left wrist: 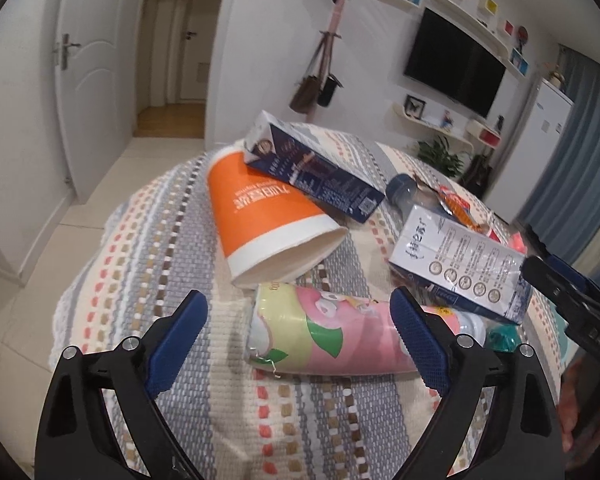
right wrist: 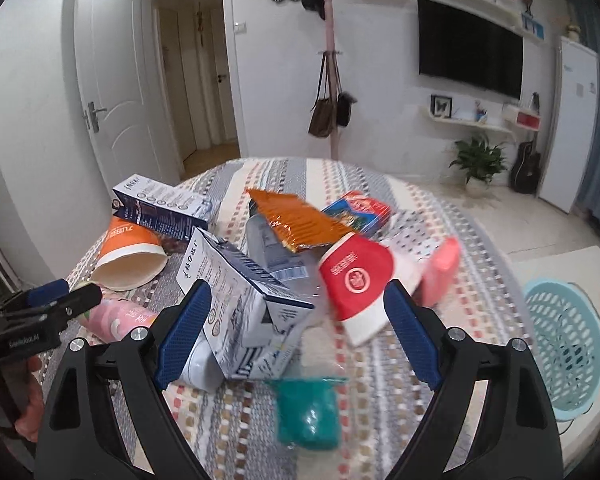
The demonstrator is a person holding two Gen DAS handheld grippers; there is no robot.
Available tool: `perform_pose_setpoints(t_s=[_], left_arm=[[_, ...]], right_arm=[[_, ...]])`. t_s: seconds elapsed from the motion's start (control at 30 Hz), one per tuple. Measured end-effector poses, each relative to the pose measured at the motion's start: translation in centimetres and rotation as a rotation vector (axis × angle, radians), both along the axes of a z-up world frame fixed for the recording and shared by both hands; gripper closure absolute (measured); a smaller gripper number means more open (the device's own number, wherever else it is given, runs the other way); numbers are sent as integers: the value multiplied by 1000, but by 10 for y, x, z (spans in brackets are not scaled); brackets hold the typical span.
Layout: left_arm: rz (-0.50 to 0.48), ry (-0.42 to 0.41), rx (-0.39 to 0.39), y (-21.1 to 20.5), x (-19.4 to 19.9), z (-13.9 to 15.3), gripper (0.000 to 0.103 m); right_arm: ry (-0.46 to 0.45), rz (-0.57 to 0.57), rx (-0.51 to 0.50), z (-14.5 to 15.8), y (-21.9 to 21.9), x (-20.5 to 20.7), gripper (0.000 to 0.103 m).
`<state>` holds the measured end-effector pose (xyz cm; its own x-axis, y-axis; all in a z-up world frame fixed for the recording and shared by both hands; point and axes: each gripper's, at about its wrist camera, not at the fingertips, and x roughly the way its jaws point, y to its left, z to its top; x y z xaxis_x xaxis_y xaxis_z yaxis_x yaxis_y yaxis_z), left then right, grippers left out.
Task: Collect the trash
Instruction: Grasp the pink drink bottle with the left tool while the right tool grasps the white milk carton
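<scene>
Trash lies on a round table with a striped woven cloth [left wrist: 180,240]. My left gripper [left wrist: 300,336] is open, its jaws on either side of a pink drink bottle [left wrist: 332,340] that lies flat. Beyond it are an orange paper cup [left wrist: 260,220], a dark blue carton [left wrist: 312,168] and a white carton [left wrist: 456,260]. My right gripper [right wrist: 296,328] is open over the white carton [right wrist: 240,300], a red paper cup [right wrist: 356,280] and a teal wrapper [right wrist: 308,412]. An orange snack bag [right wrist: 300,220] lies behind.
A light blue laundry basket [right wrist: 564,344] stands on the floor right of the table. The other gripper [left wrist: 568,296] shows at the right edge of the left wrist view. White doors, a coat stand and a wall TV are behind.
</scene>
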<state>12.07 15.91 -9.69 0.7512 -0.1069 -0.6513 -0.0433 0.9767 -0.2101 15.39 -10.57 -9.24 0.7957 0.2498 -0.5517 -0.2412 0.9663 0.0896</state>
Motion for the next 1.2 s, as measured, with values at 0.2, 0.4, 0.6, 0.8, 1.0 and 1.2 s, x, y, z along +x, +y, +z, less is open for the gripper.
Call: perform_pose_setpoints(t_s=[0.2, 0.4, 0.6, 0.8, 1.0, 1.2], left_arm=[[-65, 25, -41, -2, 7, -7, 24], [-90, 23, -42, -10, -2, -4, 36], [-104, 20, -38, -12, -29, -1, 45], [-186, 39, 0, -25, -72, -3, 42], [-274, 50, 46, -29, -96, -5, 30], [-390, -12, 127, -38, -79, 11, 17]], right_arm=[[80, 32, 26, -13, 3, 14, 19], [146, 76, 58, -21, 3, 13, 44], [124, 95, 19, -22, 11, -4, 57], [84, 119, -8, -15, 15, -22, 58], [92, 186, -30, -17, 19, -24, 58], [128, 283, -64, -17, 27, -17, 56]])
